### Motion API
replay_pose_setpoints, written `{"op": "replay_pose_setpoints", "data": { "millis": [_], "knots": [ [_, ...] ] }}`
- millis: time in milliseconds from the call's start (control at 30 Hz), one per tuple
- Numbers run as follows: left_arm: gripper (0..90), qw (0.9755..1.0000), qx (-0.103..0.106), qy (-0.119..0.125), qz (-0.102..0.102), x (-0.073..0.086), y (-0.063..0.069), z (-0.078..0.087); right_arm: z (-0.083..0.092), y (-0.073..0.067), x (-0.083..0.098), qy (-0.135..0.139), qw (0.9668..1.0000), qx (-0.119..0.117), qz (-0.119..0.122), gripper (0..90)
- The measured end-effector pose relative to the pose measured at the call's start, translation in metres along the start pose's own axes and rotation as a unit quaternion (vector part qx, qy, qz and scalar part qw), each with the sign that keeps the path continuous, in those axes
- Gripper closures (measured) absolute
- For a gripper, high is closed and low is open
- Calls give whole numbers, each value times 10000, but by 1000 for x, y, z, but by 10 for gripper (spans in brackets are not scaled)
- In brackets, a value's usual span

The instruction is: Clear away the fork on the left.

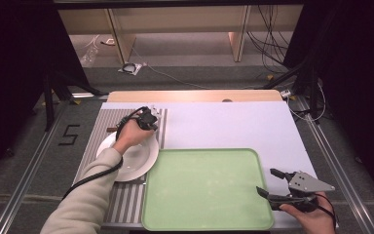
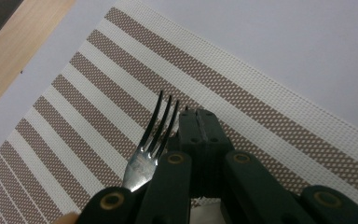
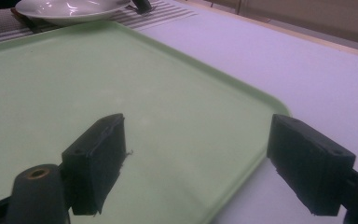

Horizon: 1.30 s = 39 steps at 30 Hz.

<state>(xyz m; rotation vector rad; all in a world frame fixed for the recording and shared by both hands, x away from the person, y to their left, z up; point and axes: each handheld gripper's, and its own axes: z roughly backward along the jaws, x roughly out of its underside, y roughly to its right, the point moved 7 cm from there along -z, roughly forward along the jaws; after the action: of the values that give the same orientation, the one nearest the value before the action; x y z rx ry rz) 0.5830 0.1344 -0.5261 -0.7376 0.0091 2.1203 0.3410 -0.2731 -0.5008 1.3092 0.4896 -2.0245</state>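
Observation:
A metal fork (image 2: 151, 144) lies on the brown-and-white striped placemat (image 2: 261, 107), its tines just left of my left gripper (image 2: 199, 114). The jaws are shut, pad against pad, and the fork runs under the left jaw's arm rather than between the pads. From above, the left gripper (image 1: 151, 113) sits at the far end of the placemat (image 1: 107, 122), just beyond a white plate (image 1: 141, 161). My right gripper (image 1: 266, 180) is open with nothing in it, over the near right corner of a light green tray (image 1: 204, 190). In its own view, the right gripper (image 3: 200, 154) has its jaws wide apart above the tray (image 3: 51, 84).
The plate (image 3: 70, 9) rests on the placemat left of the tray. A short dark brown piece (image 1: 112, 129) lies by the plate's far left rim. White table cover (image 1: 233, 122) stretches beyond the tray, with a wooden edge (image 1: 195, 95) at the far side.

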Motion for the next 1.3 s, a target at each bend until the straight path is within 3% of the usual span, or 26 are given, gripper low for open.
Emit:
{"op": "replay_pose_setpoints", "data": {
  "millis": [400, 900, 1300],
  "knots": [
    [898, 9996, -88, -132, 213, -5, -18, -17, -1, 0, 0, 4, 10000, -2, -10, 206],
    [899, 9988, -174, -177, 420, -13, -36, -28, -1, 0, 1, 3, 10000, -9, -13, 206],
    [899, 9987, -240, -228, 379, -14, -41, -30, -1, 0, 1, 2, 10000, -9, -8, 206]
  ]
}}
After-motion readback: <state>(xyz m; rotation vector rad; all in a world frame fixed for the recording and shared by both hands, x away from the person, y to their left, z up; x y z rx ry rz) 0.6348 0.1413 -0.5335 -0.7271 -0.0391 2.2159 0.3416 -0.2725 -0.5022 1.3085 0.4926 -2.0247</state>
